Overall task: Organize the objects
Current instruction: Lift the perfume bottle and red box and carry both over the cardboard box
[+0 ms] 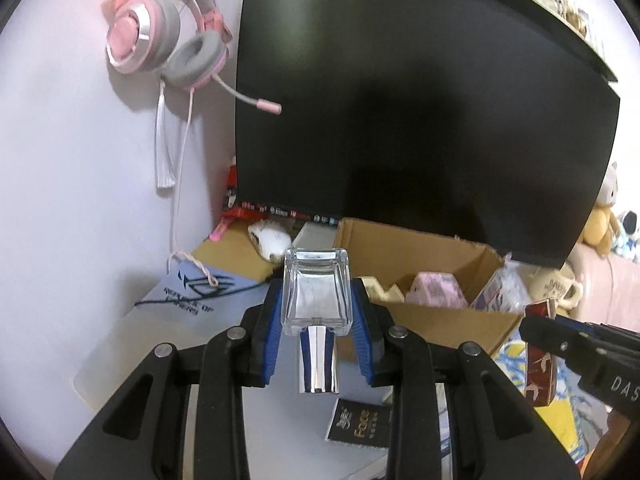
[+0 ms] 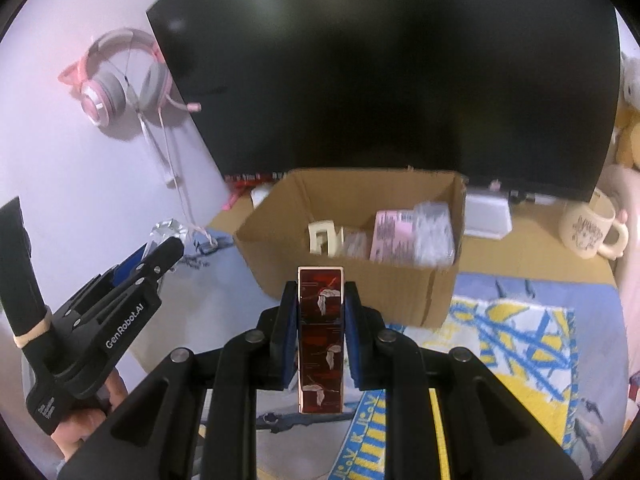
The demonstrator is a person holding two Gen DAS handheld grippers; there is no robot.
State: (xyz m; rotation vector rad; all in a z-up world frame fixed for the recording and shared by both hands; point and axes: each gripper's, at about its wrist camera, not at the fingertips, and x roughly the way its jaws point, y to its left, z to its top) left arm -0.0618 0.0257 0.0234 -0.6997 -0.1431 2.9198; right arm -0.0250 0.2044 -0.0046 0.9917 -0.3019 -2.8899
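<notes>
Holding a clear glass bottle (image 1: 316, 292), the left gripper (image 1: 318, 320) has its blue fingers (image 1: 274, 320) closed narrow on the bottle's two sides. The bottle points away from the hand, with its shiny silver cap (image 1: 318, 360) back toward the wrist and its flat bottom out front. So its long side runs from 6 o'clock to 12 o'clock in the left view. The cardboard box (image 1: 420, 320) sits near, at about 2 o'clock from these fingers. It is open on top and already has a pink pack (image 1: 436, 290) and a cream clip (image 1: 380, 290) inside.

Moving right, the right gripper (image 2: 320, 320) has its fingers (image 2: 290, 332) shut tight on a long dark red case (image 2: 321, 336) with leaf shapes on it. The case also lies along the fingers, from 6 o'clock to 12 o'clock. The same box (image 2: 360, 280) is right ahead at 12 o'clock, just past the tip of the case. I think this hand is the nearer one to the box, so it may go first.

Both hands are up above the surface (image 2: 540, 252) and tip down a bit toward the box. The left hand (image 2: 88, 420) shows low at 8 o'clock in the right view, with a dark sleeve (image 2: 20, 280) above it. A big black screen (image 2: 380, 72) stands behind the box, so each hand should stop short of it.
</notes>
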